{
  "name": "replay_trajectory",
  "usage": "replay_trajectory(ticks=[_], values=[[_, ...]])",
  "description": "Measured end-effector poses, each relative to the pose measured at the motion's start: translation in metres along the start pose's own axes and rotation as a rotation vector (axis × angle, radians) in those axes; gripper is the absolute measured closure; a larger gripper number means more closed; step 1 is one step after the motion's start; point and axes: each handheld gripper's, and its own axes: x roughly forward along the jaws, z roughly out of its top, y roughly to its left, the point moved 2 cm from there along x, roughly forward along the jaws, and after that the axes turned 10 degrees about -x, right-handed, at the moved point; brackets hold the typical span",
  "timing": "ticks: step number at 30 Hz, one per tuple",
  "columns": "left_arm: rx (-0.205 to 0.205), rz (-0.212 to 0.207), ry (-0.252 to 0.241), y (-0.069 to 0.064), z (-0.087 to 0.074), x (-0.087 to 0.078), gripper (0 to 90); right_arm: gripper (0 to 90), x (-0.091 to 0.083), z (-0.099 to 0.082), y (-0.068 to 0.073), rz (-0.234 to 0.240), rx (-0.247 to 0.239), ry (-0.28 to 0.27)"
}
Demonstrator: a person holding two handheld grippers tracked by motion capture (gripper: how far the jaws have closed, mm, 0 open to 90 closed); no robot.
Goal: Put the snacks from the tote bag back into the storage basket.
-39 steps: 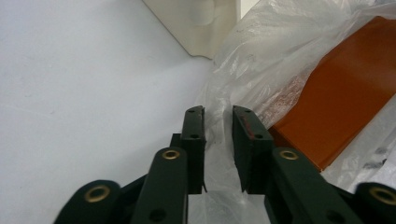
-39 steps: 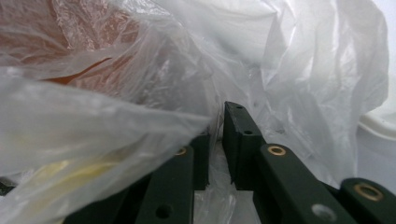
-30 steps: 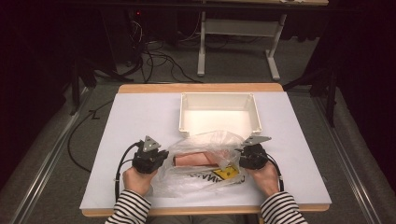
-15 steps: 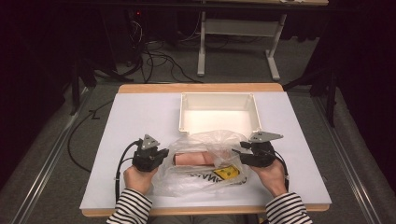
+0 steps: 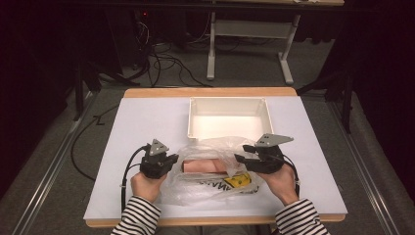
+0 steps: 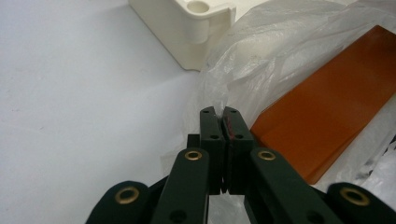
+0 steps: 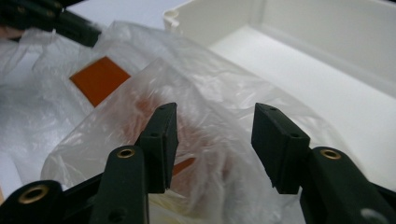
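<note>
A clear plastic bag (image 5: 210, 147) lies at the table's near middle with an orange block (image 5: 203, 166) inside it and a yellow label (image 5: 237, 181) on it. My left gripper (image 5: 171, 161) is shut on the bag's left edge; in the left gripper view its jaws (image 6: 222, 114) pinch the film (image 6: 261, 56) beside the block (image 6: 327, 112). My right gripper (image 5: 242, 159) hangs over the bag's right end. Its jaws have just been opening and stand open (image 7: 215, 126). Crumpled film (image 7: 205, 88) rises behind the gap, and the pads are not pressing on it.
An empty white bin (image 5: 230, 99) stands just beyond the bag, also in the left gripper view (image 6: 187, 23) and the right gripper view (image 7: 327, 28). The white tabletop (image 5: 142, 127) is bare to the left. Cables and a desk frame lie on the floor past the far edge.
My right gripper has risen off the bag's right side and its jaws have spread apart, letting go of the film. The left gripper has kept still, shut on the bag.
</note>
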Motion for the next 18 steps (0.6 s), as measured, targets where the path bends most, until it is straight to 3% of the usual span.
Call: replay_trajectory(ticks=[4, 10, 13, 18], values=[[0.002, 0.004, -0.006, 0.0, 0.002, -0.001, 89.0, 52.6, 0.016, -0.005, 0.002, 0.025, 0.007, 0.051], [0.003, 0.002, -0.017, -0.001, 0.004, 0.0, 89.0, 78.0, 0.027, -0.014, -0.002, 0.06, 0.005, 0.11], [0.006, 0.0, -0.021, -0.002, 0.004, 0.0, 88.9, 88.3, 0.027, -0.015, -0.002, 0.069, -0.035, 0.121], [0.004, -0.001, -0.017, 0.0, 0.004, 0.001, 88.9, 90.0, 0.026, -0.015, -0.001, 0.06, -0.066, 0.109]])
